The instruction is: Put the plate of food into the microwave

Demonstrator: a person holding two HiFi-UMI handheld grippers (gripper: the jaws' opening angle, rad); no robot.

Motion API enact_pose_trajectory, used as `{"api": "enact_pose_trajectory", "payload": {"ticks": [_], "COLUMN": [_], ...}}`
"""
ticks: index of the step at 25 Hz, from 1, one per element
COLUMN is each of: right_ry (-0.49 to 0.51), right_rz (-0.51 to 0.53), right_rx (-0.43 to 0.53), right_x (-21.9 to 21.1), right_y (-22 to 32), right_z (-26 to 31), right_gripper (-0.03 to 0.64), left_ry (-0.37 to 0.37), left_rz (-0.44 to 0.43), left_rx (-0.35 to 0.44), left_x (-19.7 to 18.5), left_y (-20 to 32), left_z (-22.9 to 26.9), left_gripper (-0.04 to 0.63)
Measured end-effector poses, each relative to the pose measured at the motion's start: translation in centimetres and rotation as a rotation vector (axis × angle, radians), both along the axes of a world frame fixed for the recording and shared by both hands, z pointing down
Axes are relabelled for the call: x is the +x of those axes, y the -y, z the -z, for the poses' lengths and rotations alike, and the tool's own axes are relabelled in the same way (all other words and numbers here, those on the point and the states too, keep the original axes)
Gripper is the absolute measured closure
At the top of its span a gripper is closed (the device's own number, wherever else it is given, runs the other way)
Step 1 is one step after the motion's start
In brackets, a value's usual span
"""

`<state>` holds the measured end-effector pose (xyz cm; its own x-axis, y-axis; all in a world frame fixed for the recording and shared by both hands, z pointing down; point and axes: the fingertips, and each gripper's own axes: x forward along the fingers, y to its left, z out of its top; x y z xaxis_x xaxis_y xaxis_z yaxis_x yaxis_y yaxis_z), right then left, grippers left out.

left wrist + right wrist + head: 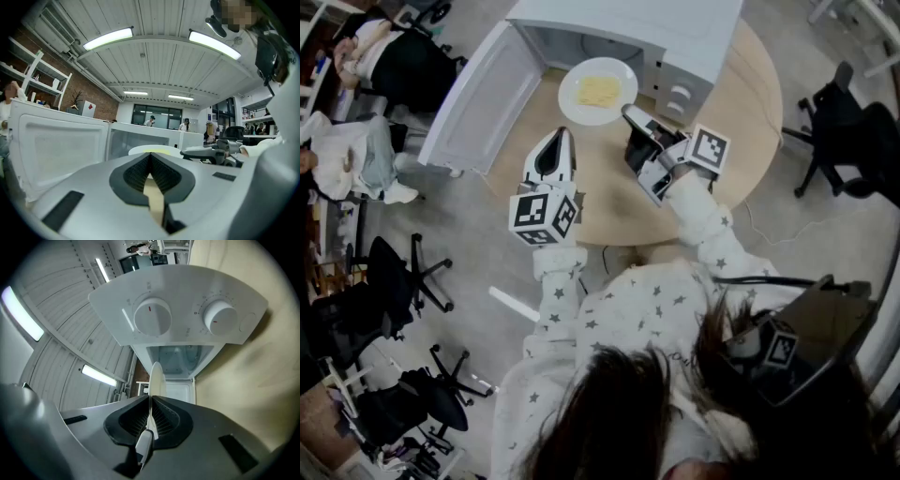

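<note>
A white plate (pixel 597 91) with a flat yellow piece of food sits just above the round wooden table (pixel 619 202), in front of the open white microwave (pixel 628 28). My right gripper (pixel 630 114) is shut on the plate's near right rim. In the right gripper view the plate (pixel 155 378) shows edge-on, pinched between the jaws of the right gripper (pixel 151 401). My left gripper (pixel 558 138) is shut and holds nothing, a little left of the plate and nearer to me. The left gripper view shows the left gripper (pixel 151 158) closed, with the plate (pixel 152 150) beyond it.
The microwave door (pixel 483 98) hangs open to the left, past the table's edge. Two white knobs (pixel 152 317) sit on the control panel, right of the cavity (pixel 180 357). Office chairs (pixel 839 131) and seated people surround the table.
</note>
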<state>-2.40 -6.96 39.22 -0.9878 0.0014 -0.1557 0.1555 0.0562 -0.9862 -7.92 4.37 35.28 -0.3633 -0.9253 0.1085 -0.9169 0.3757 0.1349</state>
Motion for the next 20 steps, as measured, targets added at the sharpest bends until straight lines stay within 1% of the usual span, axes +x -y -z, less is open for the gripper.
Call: {"api": "enact_pose_trajectory", "payload": {"ticks": [6,12,15,20], "right_ry": [-0.02,-0.039,-0.053,-0.083], "right_rz": [-0.01,-0.07,-0.134,-0.279], "right_rx": [0.003,-0.014,-0.019,-0.036], "right_x": [0.0,-3.2,-3.8,-4.5], "right_y": [0.1,1.7,2.1,2.9], "right_z": [-0.8,-0.6,-0.6,-1.6], "right_gripper": [0.6,0.6,0.6,0.6], "left_ry": [-0.004,-0.026,-0.037,-0.056], "left_rz": [-0.002,-0.051,-0.116,-0.262], "left_rx": [0.008,-0.005,-0.018,-0.047], "left_x": [-1.0,-5.4,-6.5,-8.2], "left_y": [0.8,3.0,4.0,5.9], "left_z": [-0.2,-0.5,-0.8,-1.9], "left_gripper": [0.594,0.594,0.594,0.594]}}
